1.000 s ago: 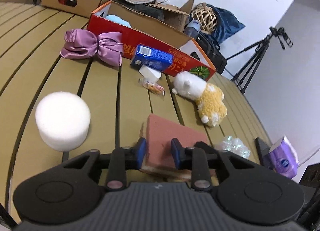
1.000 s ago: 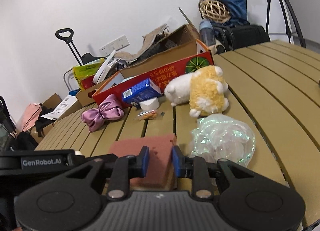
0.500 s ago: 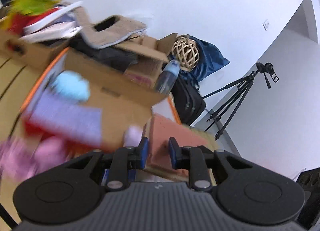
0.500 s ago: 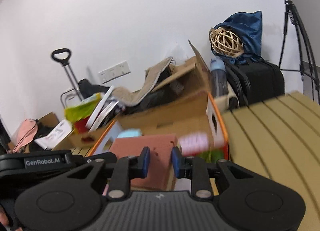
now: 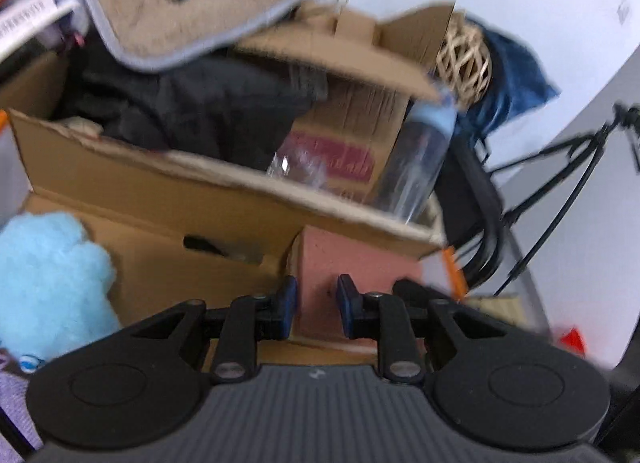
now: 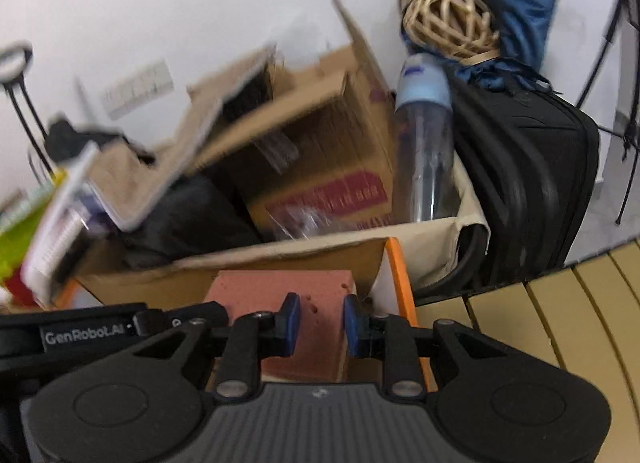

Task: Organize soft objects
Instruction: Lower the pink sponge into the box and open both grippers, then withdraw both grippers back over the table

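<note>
Both grippers hold one pink sponge block. My left gripper [image 5: 313, 311] is shut on its near edge, and the pink sponge [image 5: 352, 263] sticks out ahead of it over the open cardboard box [image 5: 160, 191]. My right gripper [image 6: 317, 323] is shut on the same sponge [image 6: 280, 287], above the box's orange-edged end [image 6: 400, 283]. A light blue plush [image 5: 52, 275] lies in the box at the left. The left gripper's body [image 6: 92, 333] shows at the left of the right wrist view.
Behind the box stand another cardboard box with dark clothes [image 5: 192, 103], a clear bottle with a blue cap [image 6: 424, 151], a wicker ball [image 6: 448, 19] on blue cloth, a black case [image 6: 532, 183] and a tripod [image 5: 568, 167]. Slatted tan table [image 6: 560, 323] at right.
Both grippers have lifted the sponge off the table and carried it forward over the open box. The table objects have dropped out of view.
</note>
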